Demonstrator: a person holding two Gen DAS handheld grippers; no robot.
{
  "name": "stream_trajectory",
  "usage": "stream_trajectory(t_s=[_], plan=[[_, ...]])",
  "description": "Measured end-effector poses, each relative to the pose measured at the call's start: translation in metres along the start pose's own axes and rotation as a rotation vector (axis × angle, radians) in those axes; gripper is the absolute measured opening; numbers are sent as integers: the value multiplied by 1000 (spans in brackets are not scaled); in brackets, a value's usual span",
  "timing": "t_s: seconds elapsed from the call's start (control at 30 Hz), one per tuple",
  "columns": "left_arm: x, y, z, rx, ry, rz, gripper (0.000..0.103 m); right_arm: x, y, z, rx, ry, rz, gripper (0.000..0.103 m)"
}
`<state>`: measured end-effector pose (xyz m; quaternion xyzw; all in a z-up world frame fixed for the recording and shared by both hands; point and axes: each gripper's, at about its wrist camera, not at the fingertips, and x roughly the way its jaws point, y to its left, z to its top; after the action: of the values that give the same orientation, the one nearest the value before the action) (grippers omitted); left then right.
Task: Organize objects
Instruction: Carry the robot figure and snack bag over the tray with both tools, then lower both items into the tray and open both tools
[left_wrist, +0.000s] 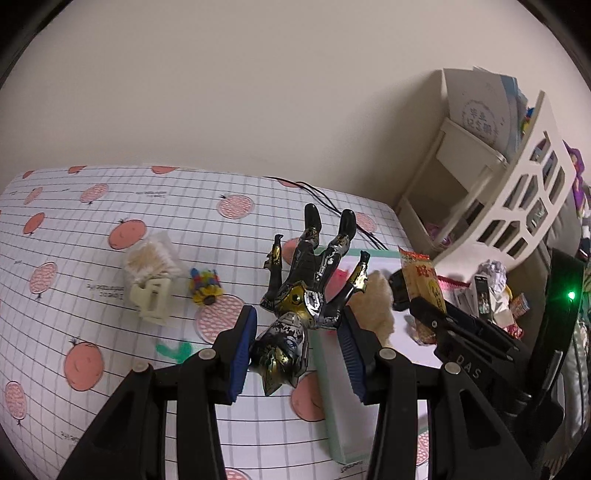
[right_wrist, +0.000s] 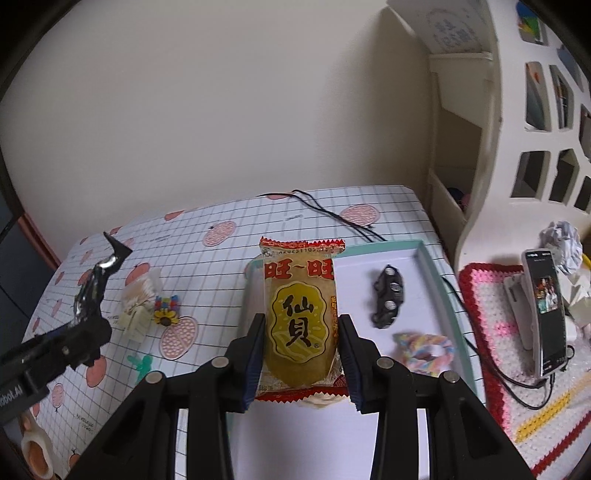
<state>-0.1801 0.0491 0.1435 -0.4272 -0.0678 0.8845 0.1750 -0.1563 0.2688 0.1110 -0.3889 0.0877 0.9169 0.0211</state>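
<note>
My left gripper (left_wrist: 297, 350) is shut on the head of a black, gold and silver action figure (left_wrist: 306, 291), which hangs with its legs pointing away, over the tablecloth beside the left rim of a mint-rimmed white tray (left_wrist: 332, 406). My right gripper (right_wrist: 301, 354) is shut on a yellow and red rice cracker packet (right_wrist: 301, 321), held upright over the tray (right_wrist: 436, 280). A black toy car (right_wrist: 388, 299) and a pastel rope ring (right_wrist: 424, 350) lie in the tray. The right wrist view has the left gripper (right_wrist: 74, 332) with the figure (right_wrist: 99, 280) at the left.
On the orange-print tablecloth (left_wrist: 74, 240) lie a cream hair claw with a fluffy piece (left_wrist: 151, 291), a small colourful toy (left_wrist: 205, 286) and a green shape (left_wrist: 173, 350). A tan fuzzy piece (left_wrist: 373, 306) lies in the tray. A white rack (right_wrist: 498, 166), phone (right_wrist: 546, 314), crochet mat (right_wrist: 487, 314) and cable (right_wrist: 332, 214) are to the right.
</note>
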Motion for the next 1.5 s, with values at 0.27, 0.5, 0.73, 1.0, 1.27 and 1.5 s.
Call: stream_trajectory(t_s=[0.27, 0.5, 0.73, 1.0, 1.27, 1.5], plan=[[13, -27, -8, 35, 39, -37, 46, 2, -20, 0, 18, 9, -25, 40], [28, -43, -17, 57, 70, -32, 46, 3, -34, -2, 31, 16, -46, 40], [44, -58, -25, 85, 99, -22, 46, 10, -43, -6, 41, 36, -67, 40], [60, -69, -32, 108, 139, -14, 46, 23, -55, -12, 62, 74, -84, 40], [80, -75, -42, 119, 188, -4, 46, 38, -62, -19, 74, 119, -94, 40], [94, -76, -49, 128, 228, 3, 46, 47, -62, -24, 73, 154, -110, 40]])
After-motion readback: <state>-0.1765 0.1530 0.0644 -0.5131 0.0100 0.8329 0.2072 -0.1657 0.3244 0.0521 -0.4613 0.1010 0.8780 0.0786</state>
